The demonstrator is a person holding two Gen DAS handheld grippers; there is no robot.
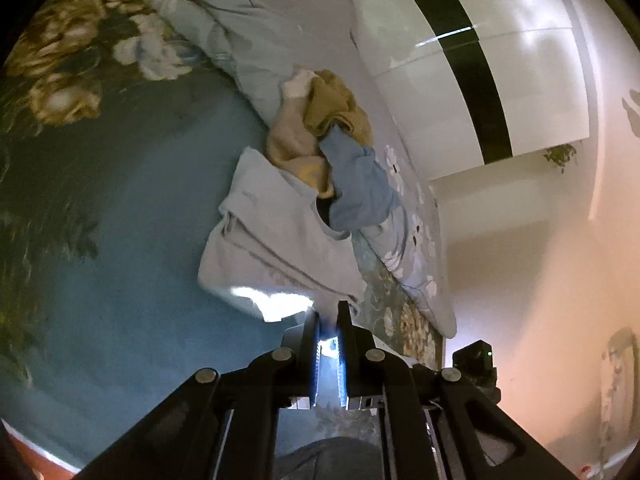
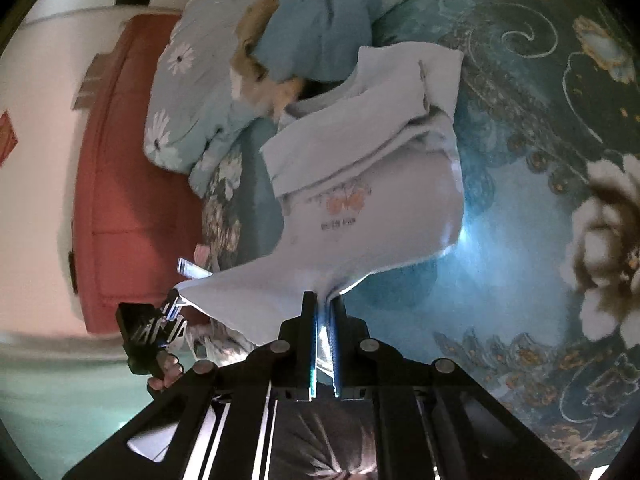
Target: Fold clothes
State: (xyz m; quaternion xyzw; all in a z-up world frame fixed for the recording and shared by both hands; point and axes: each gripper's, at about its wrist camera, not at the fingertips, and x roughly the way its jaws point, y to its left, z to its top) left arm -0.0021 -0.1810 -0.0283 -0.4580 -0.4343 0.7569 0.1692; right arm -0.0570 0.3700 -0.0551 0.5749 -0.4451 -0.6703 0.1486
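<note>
step: mid-fold, hem lifted | left gripper (image 1: 329, 314) – fingers narrow, pinching shirt (image 1: 276, 240) hem | right gripper (image 2: 323, 300) – same, nipping the hem | shirt on bed (image 1: 120, 280), near clothes pile (image 1: 320, 120) | next: likely carry hem far, over to collar, level.

A home bedroom. A bed (image 1: 132, 220) with a teal flowered sheet spreads ahead of both tongs, a daisy-print quilt (image 1: 256, 12) bunched along its far side with loose clothes (image 1: 328, 136) heaped against it. Beyond the quilt stands a glossy white wardrobe (image 1: 432, 92); wallpapered walls (image 1: 560, 260) rise beside it.
</note>
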